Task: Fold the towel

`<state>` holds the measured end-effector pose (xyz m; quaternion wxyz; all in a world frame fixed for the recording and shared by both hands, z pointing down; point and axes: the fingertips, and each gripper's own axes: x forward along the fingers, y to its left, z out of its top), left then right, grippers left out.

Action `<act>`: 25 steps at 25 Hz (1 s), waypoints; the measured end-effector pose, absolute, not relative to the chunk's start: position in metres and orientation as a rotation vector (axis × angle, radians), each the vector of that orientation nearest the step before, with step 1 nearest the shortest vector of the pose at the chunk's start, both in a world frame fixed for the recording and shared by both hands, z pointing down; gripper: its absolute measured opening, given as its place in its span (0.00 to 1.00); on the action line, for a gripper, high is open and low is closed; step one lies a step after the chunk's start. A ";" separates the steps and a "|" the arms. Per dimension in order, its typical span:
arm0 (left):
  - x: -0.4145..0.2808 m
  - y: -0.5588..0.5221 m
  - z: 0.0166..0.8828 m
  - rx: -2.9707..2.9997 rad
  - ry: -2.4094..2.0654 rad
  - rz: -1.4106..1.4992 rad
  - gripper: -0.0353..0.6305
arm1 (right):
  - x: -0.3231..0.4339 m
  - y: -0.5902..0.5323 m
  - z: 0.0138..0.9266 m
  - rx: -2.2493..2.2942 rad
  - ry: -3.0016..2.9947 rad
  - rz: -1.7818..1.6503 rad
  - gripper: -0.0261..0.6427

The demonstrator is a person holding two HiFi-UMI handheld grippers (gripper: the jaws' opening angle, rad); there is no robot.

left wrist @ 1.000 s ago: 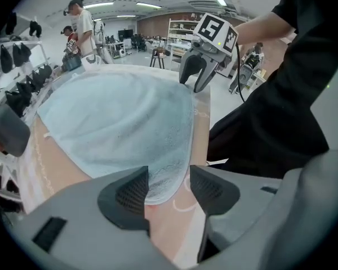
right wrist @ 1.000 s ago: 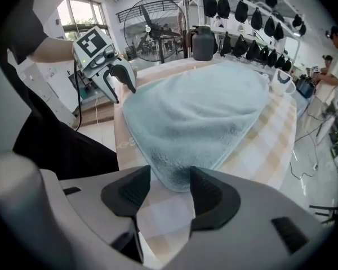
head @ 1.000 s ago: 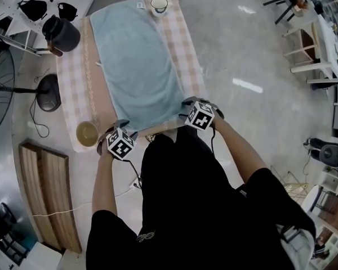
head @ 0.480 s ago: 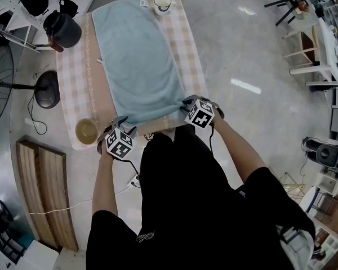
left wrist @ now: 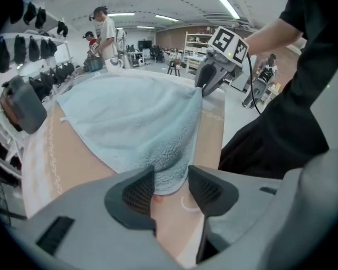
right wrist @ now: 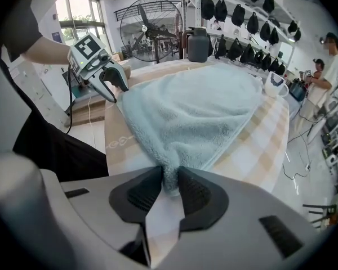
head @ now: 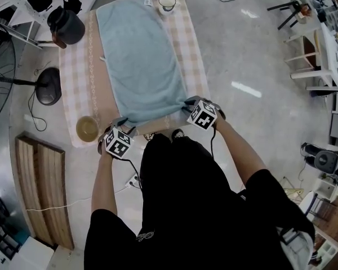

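Pale blue fluffy towel, counter in beige-and-white checks with a tan strip bearing white scrollwork, dark grey jug, white mug, olive-brown bowl, grey left gripper and right gripper with black-and-white marker cubes, black clothes

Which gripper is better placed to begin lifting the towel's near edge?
Right. The right gripper, whose jaws have just been closing, already pinches a near corner of the towel. The left gripper has its jaws apart around the other corner, not gripping.
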<state>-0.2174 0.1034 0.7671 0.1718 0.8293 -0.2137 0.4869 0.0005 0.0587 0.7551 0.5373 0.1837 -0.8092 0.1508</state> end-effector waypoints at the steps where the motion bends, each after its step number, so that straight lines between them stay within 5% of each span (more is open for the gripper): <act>1: -0.218 0.102 0.767 2.343 -0.629 1.363 0.34 | 0.001 0.059 0.755 0.434 -1.934 0.357 0.18; 8: -0.224 0.090 0.767 2.228 -0.832 1.334 0.15 | 0.001 0.057 0.753 0.444 -1.973 0.333 0.15; 25: -0.198 0.167 0.729 2.030 -1.007 1.034 0.12 | 0.026 0.119 0.724 0.318 -2.074 0.330 0.08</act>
